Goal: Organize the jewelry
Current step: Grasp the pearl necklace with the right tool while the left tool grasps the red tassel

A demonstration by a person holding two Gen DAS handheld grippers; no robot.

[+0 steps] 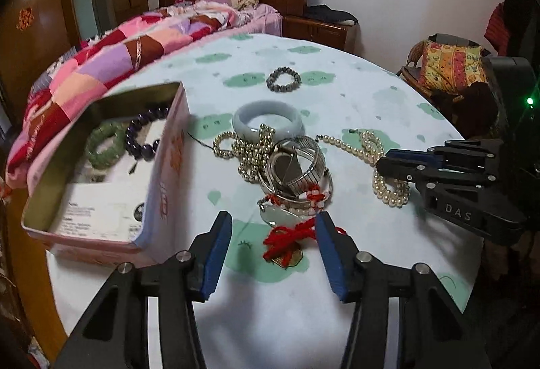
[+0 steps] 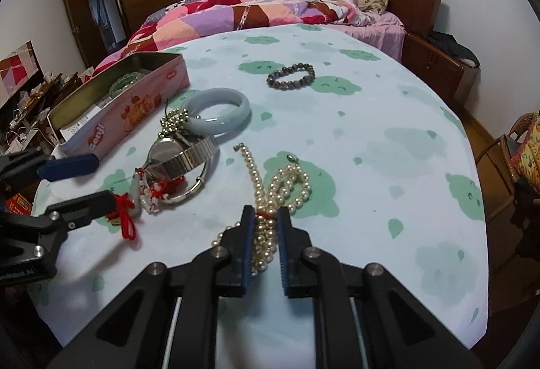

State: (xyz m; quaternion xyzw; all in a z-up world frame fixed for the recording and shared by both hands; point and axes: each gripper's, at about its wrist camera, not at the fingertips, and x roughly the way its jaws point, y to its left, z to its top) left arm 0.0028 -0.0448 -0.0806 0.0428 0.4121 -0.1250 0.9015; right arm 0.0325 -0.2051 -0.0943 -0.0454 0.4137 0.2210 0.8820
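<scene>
Pink tin (image 1: pixel 162 200) with two bracelets (image 1: pixel 121 142)

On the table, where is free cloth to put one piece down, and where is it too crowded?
Free: cloth right of the pearl necklace, and between the grey bead bracelet and the table's far edge. Crowded: beside the pink tin, where the watch and pale bangle pile up.

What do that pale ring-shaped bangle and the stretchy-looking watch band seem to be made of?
The bangle looks like polished jade or glass: pale bluish, smooth, slightly translucent, glossy. The watch band looks like bright metal, probably steel: silvery, ribbed links that catch the light.
</scene>
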